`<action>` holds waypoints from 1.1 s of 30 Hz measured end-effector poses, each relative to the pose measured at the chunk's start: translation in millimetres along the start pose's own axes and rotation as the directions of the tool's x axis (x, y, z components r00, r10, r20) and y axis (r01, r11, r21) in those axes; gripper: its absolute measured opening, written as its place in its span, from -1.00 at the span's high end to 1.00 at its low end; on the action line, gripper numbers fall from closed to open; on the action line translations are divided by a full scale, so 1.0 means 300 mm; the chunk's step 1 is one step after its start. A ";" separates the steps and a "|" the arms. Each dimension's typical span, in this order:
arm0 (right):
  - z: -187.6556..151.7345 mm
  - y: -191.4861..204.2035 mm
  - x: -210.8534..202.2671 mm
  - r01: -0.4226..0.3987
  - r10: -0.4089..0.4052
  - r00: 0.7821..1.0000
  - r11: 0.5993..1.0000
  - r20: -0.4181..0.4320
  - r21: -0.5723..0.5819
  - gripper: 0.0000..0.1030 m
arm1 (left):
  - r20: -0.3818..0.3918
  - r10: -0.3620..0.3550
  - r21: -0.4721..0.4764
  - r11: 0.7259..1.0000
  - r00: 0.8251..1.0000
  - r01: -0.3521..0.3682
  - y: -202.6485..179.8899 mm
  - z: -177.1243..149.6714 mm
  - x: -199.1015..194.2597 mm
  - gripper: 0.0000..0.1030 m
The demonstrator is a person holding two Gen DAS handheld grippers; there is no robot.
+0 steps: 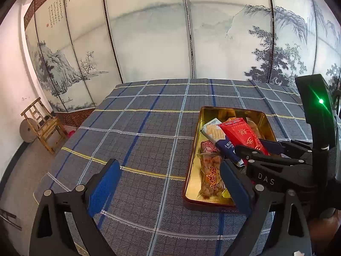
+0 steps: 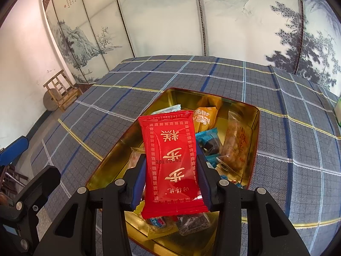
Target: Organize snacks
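A gold tin (image 1: 265,123) sits on the plaid tablecloth (image 1: 138,132) and holds several wrapped snacks. Among them are a white-and-blue cracker pack (image 1: 214,131), a pink packet (image 1: 207,146) and a clear bag of nuts (image 1: 211,175). My right gripper (image 2: 170,170) is shut on a red packet (image 2: 170,149) with gold characters, held upright above the tin (image 2: 213,97). Below it lie an orange packet (image 2: 204,117) and a clear nut bag (image 2: 234,147). My left gripper (image 1: 169,187) stands wide open over bare cloth, left of the tin, with nothing between its fingers.
A painted folding screen (image 1: 149,32) stands behind the table. A wooden chair (image 1: 42,125) and a round stone disc (image 1: 26,131) are on the floor at the far left. The table's left edge drops off near my left gripper. Something green (image 2: 337,111) shows at the right edge.
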State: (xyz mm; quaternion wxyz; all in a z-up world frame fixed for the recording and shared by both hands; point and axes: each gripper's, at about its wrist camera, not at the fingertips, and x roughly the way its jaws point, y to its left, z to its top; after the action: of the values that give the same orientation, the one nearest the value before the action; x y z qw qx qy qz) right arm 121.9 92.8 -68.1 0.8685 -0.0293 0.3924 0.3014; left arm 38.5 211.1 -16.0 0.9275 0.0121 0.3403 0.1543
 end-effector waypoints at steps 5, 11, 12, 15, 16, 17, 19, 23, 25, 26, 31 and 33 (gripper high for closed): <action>-0.003 -0.007 -0.015 -0.020 0.020 0.999 1.000 0.026 0.013 0.08 | 0.003 0.004 0.001 1.000 1.000 -0.004 -0.002 -0.003 0.001 -0.81; 0.002 0.002 -0.085 -0.028 0.027 0.995 1.000 0.100 0.002 0.08 | 0.006 0.005 0.005 1.000 1.000 -0.005 -0.007 -0.006 -0.001 -0.81; -0.002 0.007 -0.103 -0.024 0.024 0.993 1.000 0.118 -0.004 0.08 | 0.006 0.005 0.006 1.000 1.000 -0.006 -0.009 -0.008 -0.002 -0.81; -0.019 0.018 -0.159 0.005 -0.001 0.984 1.000 0.176 -0.023 0.08 | 0.011 0.001 0.006 1.000 1.000 -0.002 -0.012 -0.010 -0.009 -0.81; -0.027 0.021 -0.177 0.021 -0.014 0.981 0.999 0.195 -0.031 0.08 | 0.013 0.001 0.007 1.000 1.000 -0.001 -0.017 -0.011 -0.016 -0.81; -0.037 0.026 -0.196 0.036 -0.027 0.976 0.999 0.215 -0.038 0.08 | 0.015 0.001 0.009 1.000 1.000 -0.001 -0.021 -0.012 -0.021 -0.81; -0.059 0.031 -0.233 0.069 -0.054 0.966 0.996 0.254 -0.049 0.08 | 0.020 -0.002 0.014 1.000 1.000 0.002 -0.031 -0.013 -0.035 -0.81; -0.097 0.039 -0.300 0.124 -0.098 0.945 0.990 0.312 -0.064 0.04 | 0.033 -0.012 0.022 1.000 0.999 0.011 -0.048 -0.017 -0.065 -0.81; -0.112 0.037 -0.332 0.143 -0.113 0.936 0.988 0.333 -0.065 0.02 | 0.039 -0.015 0.025 1.000 0.999 0.014 -0.057 -0.019 -0.082 -0.81; -0.122 0.036 -0.349 0.151 -0.121 0.931 0.987 0.344 -0.062 0.00 | 0.042 -0.017 0.026 1.000 0.999 0.016 -0.061 -0.019 -0.090 -0.81; -0.157 0.015 -0.413 0.164 -0.138 0.913 0.986 0.384 -0.036 -0.10 | 0.059 -0.024 0.041 0.999 0.998 0.022 -0.083 -0.025 -0.133 -0.81; -0.167 0.006 -0.433 0.168 -0.144 0.908 0.986 0.394 -0.025 -0.12 | 0.064 -0.024 0.050 0.999 0.998 0.021 -0.095 -0.028 -0.149 -0.81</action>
State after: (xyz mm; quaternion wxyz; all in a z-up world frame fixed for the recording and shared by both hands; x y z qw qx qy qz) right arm 21.3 14.7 -11.6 0.9493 -0.0252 0.1988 0.2421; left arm 9.0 170.1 2.0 0.9390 0.0359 0.3142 0.1352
